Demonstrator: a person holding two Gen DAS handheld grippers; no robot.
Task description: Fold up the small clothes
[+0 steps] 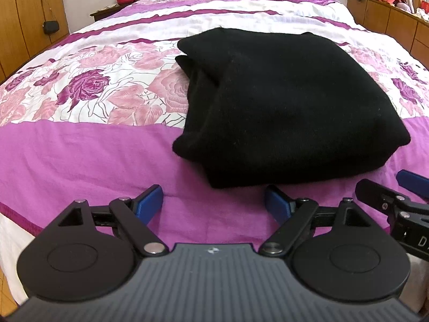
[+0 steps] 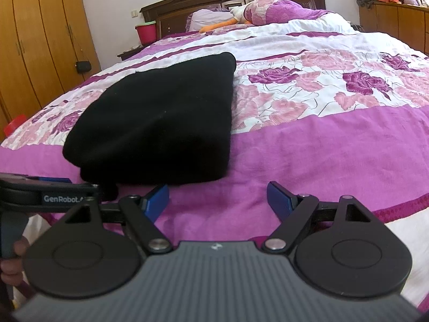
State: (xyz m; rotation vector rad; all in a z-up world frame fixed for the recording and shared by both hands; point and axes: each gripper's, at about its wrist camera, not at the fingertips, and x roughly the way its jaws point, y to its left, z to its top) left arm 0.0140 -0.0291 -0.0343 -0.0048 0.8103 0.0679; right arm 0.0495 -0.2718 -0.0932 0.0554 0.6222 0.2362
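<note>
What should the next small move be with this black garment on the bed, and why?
Probably draw both tongs back and leave it alone. The black garment already lies in a compact folded stack on the floral bedspread, and the left tongs and right tongs stand open and empty, short of its near edge.

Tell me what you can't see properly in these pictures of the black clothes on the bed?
- Black garment: folded, so its inside layers and what kind of clothing it is stay hidden in both views.
- Right gripper: cut off by the left wrist view's right edge.
- Left gripper: cut off at the right wrist view's left edge.
- Orange thing by the pillows: too far to identify.
</note>
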